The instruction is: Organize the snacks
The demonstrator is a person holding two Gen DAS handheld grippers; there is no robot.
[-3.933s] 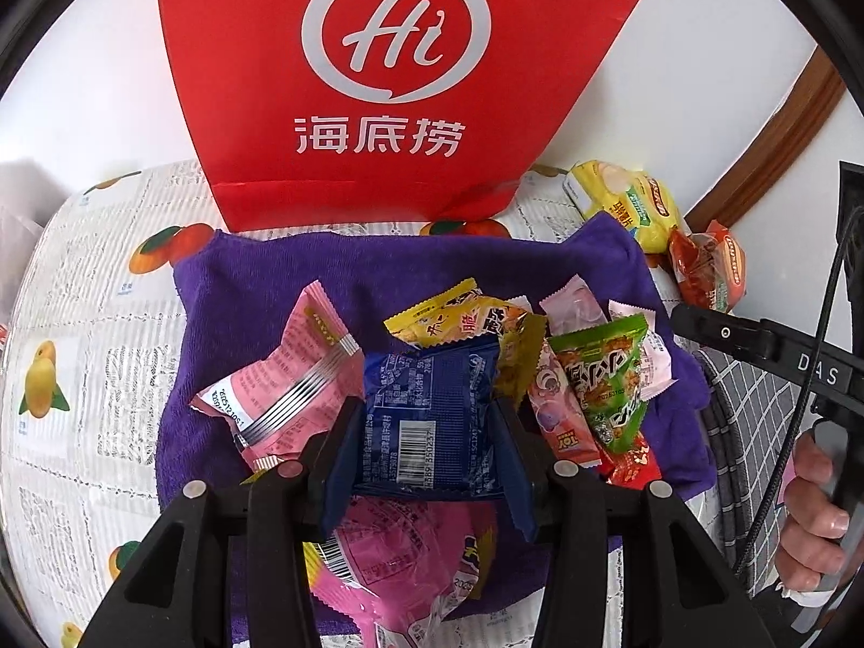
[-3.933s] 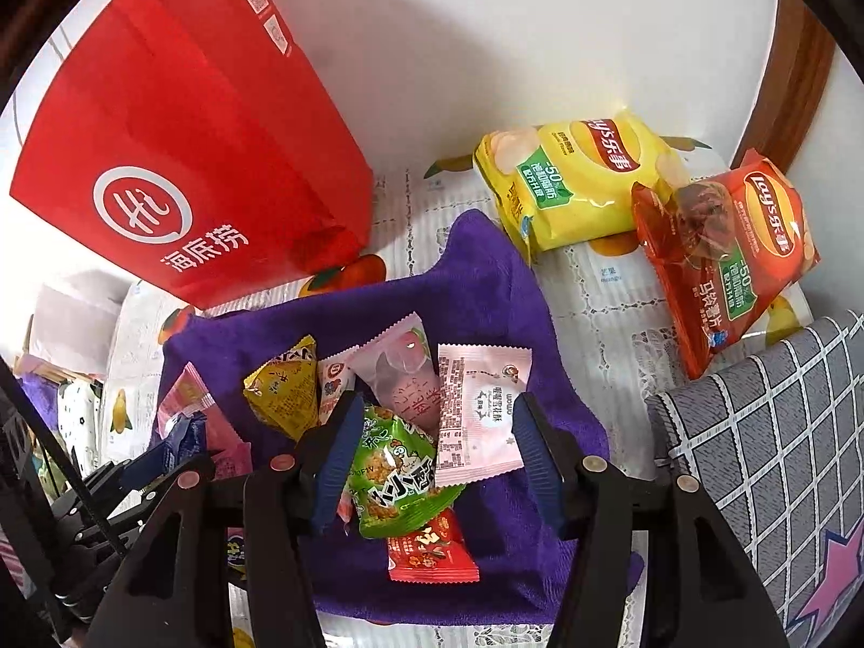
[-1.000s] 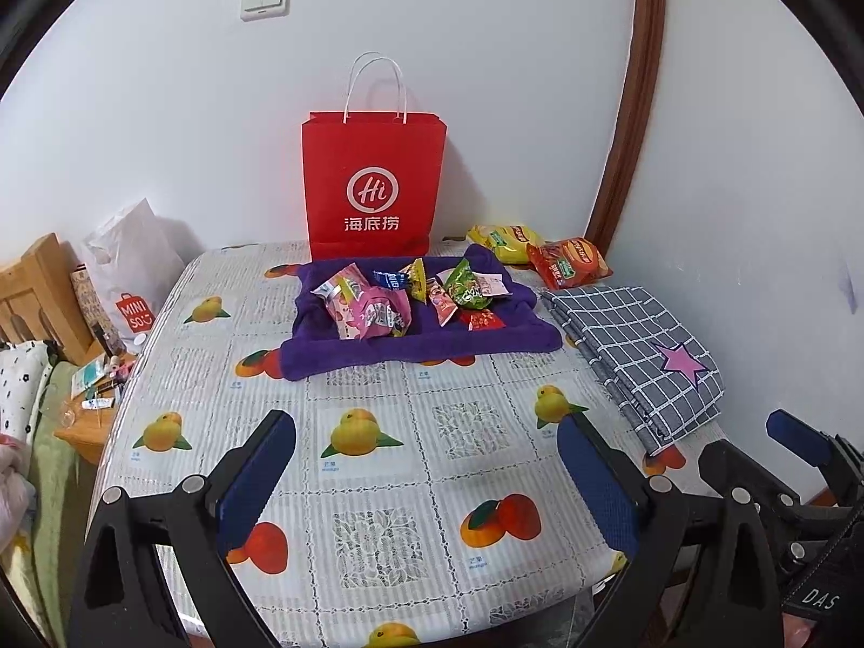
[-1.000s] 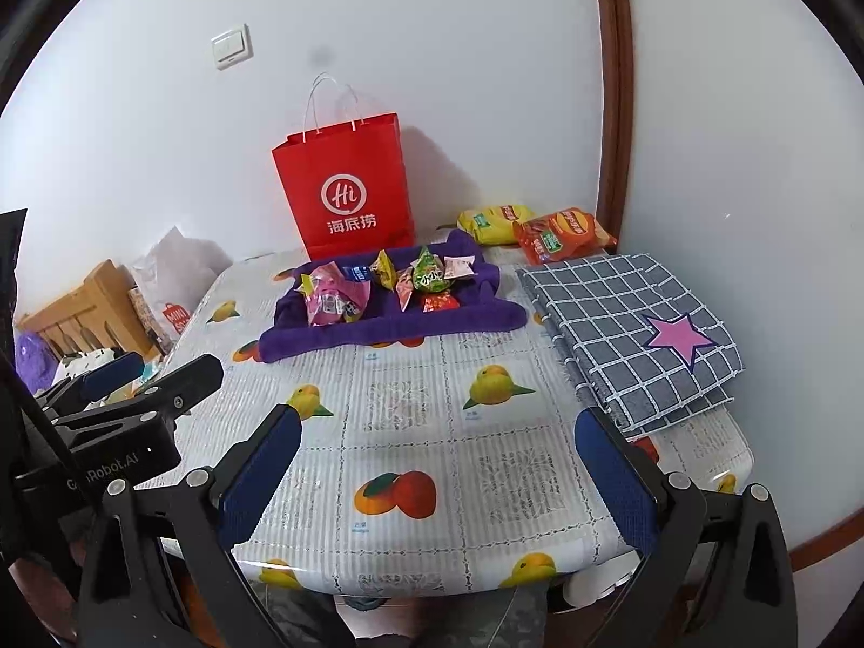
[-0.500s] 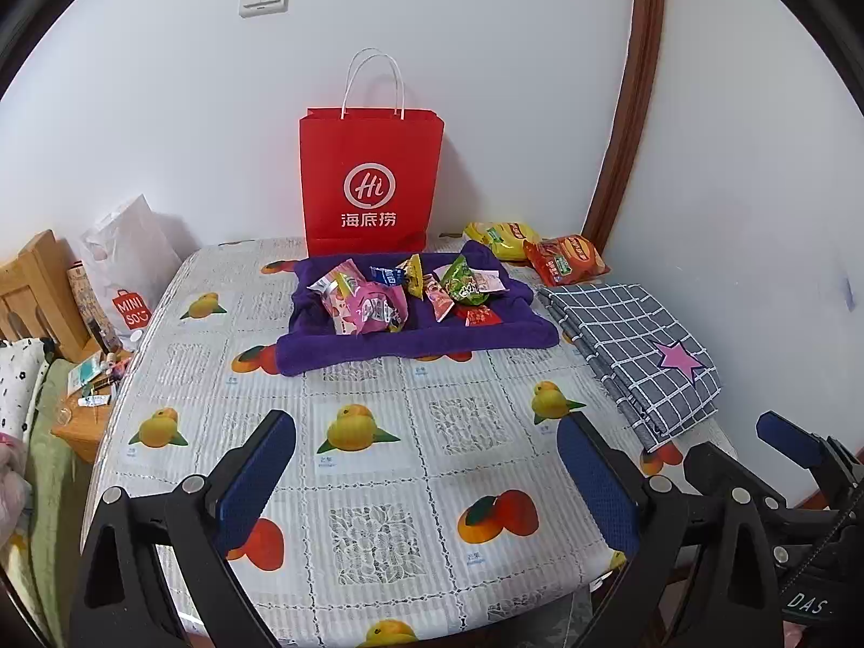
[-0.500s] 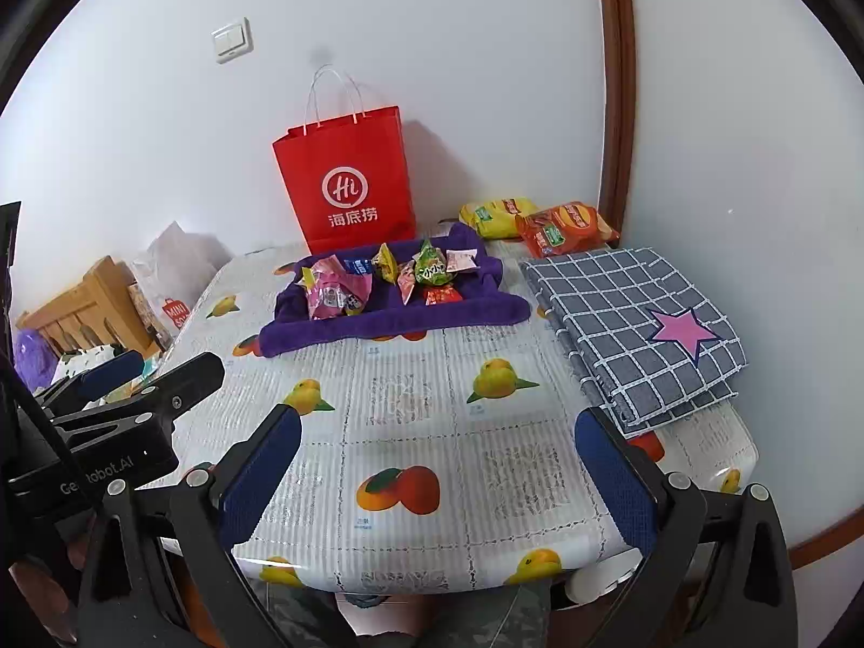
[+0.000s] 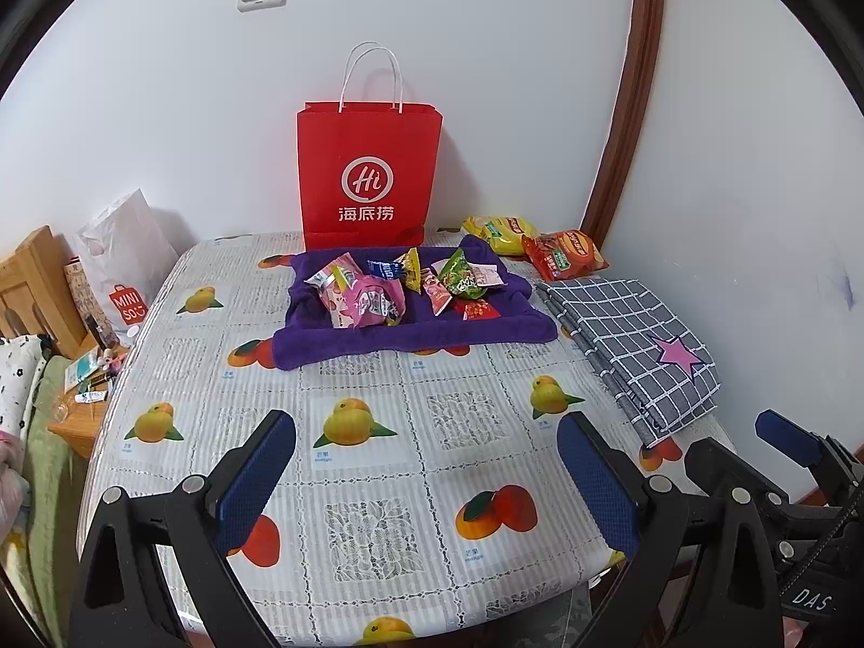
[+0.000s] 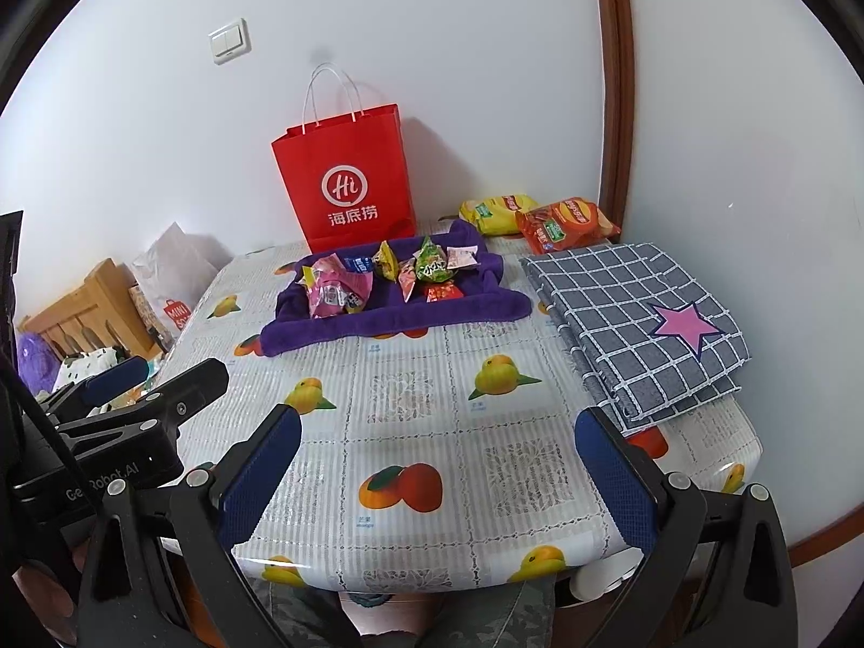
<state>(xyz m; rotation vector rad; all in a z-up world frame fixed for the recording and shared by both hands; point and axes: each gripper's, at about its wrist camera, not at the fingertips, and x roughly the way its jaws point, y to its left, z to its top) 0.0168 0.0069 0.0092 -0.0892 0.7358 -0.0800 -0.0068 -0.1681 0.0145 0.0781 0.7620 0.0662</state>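
A purple towel tray (image 7: 416,332) (image 8: 389,318) lies at the far side of the table and holds several small snack packets: pink (image 7: 362,299), blue (image 7: 382,268), yellow (image 7: 411,268), green (image 7: 459,275) and red (image 7: 478,310). A yellow chip bag (image 7: 499,227) (image 8: 494,210) and an orange chip bag (image 7: 564,254) (image 8: 564,224) lie on the table behind it at the right. My left gripper (image 7: 426,480) is open and empty over the near table edge. My right gripper (image 8: 437,478) is open and empty, also at the near edge.
A red paper bag (image 7: 370,178) (image 8: 345,183) stands against the wall behind the tray. A folded grey checked cloth with a pink star (image 7: 634,340) (image 8: 642,324) lies at the right. The fruit-print tablecloth (image 7: 410,432) covers the table. A wooden stand and a white bag (image 7: 121,275) are at the left.
Both grippers have let go of the snacks and pulled far back from the tray to the near table edge, with jaws wide open. In the last half second the view barely shifts.
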